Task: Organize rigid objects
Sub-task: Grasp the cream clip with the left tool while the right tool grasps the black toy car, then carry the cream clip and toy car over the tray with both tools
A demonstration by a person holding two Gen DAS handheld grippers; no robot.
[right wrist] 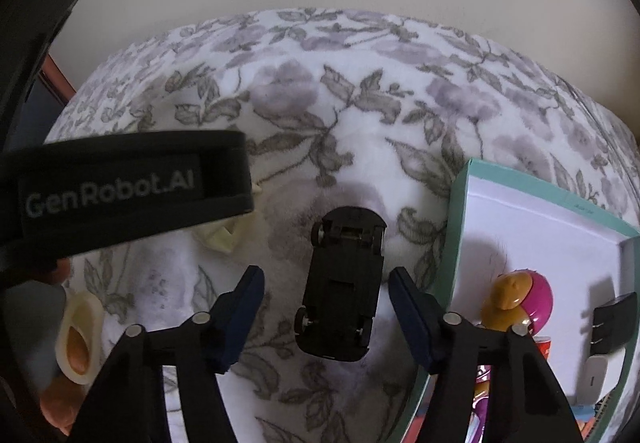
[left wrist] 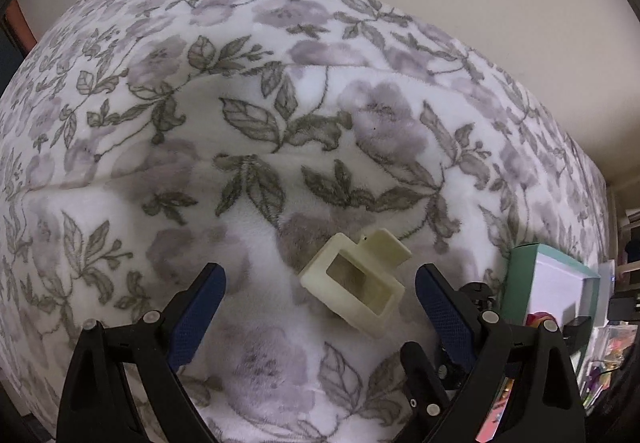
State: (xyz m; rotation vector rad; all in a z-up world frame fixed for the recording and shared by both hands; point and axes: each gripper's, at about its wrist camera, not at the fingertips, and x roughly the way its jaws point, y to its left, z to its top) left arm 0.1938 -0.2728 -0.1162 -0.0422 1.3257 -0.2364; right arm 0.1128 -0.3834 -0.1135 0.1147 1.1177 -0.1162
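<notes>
A pick-up step is judged to be in hand. The right gripper [right wrist: 326, 307] is held released around the overturned black toy car [right wrist: 340, 289] on the floral blanket [right wrist: 360, 115]; neither pad touches it. The teal box [right wrist: 456, 227] lies at three o'clock of the car. The left gripper [left wrist: 320, 295] is likewise released, with the cream plastic frame [left wrist: 354, 281] between its fingers. Next, closure on the car and transfer into the box are called for.

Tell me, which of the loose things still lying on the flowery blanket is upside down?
The black toy car between the right gripper fingers: its wheels and underside face up. The cream plastic holder lies with its window opening facing up.
</notes>
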